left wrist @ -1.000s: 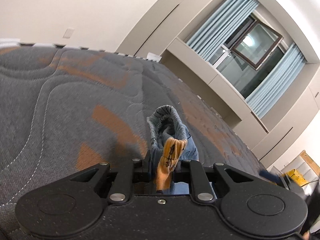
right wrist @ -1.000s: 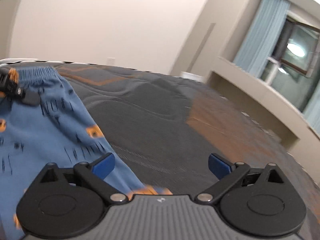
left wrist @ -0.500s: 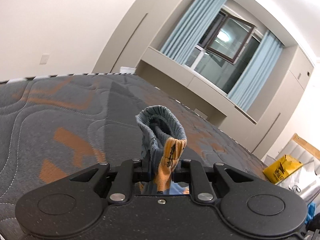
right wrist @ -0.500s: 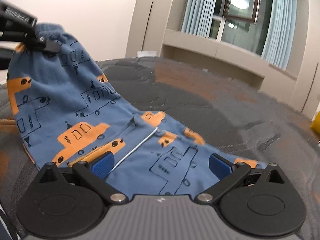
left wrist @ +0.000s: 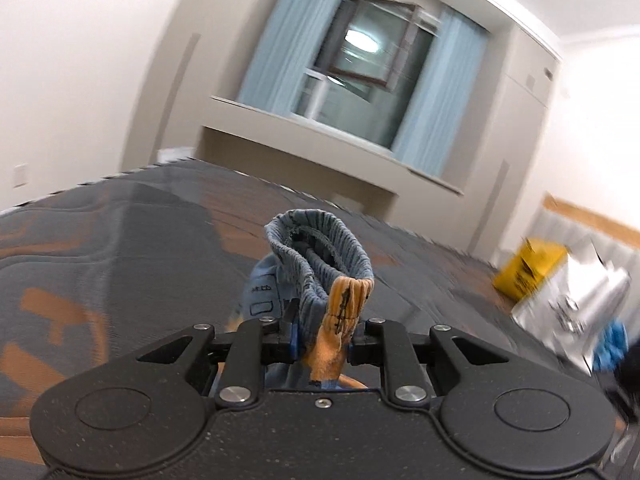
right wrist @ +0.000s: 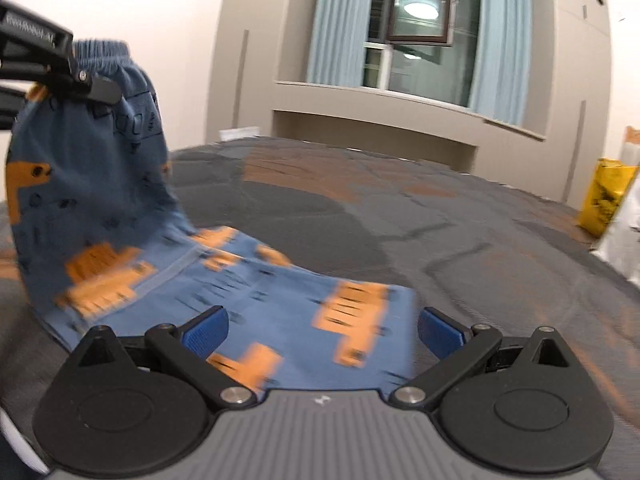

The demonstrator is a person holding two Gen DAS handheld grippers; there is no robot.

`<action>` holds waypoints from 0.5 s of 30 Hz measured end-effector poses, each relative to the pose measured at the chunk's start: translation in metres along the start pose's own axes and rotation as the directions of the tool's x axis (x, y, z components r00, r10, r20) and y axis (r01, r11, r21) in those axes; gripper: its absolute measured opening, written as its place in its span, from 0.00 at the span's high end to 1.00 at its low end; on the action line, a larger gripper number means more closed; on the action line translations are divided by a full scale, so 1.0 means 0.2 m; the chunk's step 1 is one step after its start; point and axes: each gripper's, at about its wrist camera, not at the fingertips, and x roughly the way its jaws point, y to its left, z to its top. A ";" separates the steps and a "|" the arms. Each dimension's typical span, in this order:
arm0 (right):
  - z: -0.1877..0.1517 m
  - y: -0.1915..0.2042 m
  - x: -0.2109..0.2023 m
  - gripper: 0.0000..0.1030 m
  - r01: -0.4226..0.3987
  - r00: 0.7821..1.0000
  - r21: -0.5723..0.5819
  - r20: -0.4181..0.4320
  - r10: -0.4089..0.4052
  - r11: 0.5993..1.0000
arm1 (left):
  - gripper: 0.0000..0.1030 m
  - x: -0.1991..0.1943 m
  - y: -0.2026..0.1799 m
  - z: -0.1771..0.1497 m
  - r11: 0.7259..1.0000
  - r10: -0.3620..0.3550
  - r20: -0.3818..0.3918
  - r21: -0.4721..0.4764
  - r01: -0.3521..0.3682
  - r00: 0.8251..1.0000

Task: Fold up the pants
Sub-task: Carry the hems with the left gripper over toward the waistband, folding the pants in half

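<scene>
Small blue pants (right wrist: pixel 224 280) with orange prints lie partly on a grey and orange mattress (right wrist: pixel 400 208). My left gripper (left wrist: pixel 322 338) is shut on the elastic waistband (left wrist: pixel 320 240) and holds it up above the mattress; it also shows at the upper left of the right wrist view (right wrist: pixel 96 90). The legs of the pants trail down and lie flat in front of my right gripper (right wrist: pixel 322 330), which is open with the leg end between its blue pads (right wrist: pixel 204 330).
The mattress (left wrist: pixel 120 240) fills the lower half of both views. A yellow bag (right wrist: pixel 608 196) and silver wrapped items (left wrist: pixel 572 296) stand past its right edge. A wall ledge and curtained window (right wrist: pixel 420 20) lie beyond the far edge.
My left gripper has lifted the waistband higher and swung right. My right gripper has moved over the leg end of the pants, which lay to its left a second ago.
</scene>
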 end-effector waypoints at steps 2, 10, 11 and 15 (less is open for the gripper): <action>-0.02 -0.06 -0.03 0.00 0.039 0.999 -0.003 0.002 -0.039 0.999 | 0.80 0.04 -0.09 -0.04 0.999 -0.028 -0.032 0.038 0.029 0.999; -0.13 -0.42 -0.16 0.00 0.197 0.980 0.089 -0.012 -0.196 0.976 | 0.79 0.21 -0.44 -0.28 0.965 -0.084 -0.177 0.230 0.125 0.981; -0.14 -0.47 -0.17 0.00 0.218 0.976 0.105 -0.020 -0.217 0.970 | 0.79 0.22 -0.48 -0.33 0.956 -0.073 -0.201 0.265 0.126 0.977; -0.20 -0.57 -0.22 0.00 0.255 0.967 0.144 -0.036 -0.252 0.956 | 0.77 0.28 -0.56 -0.48 0.916 -0.016 -0.253 0.385 0.116 0.967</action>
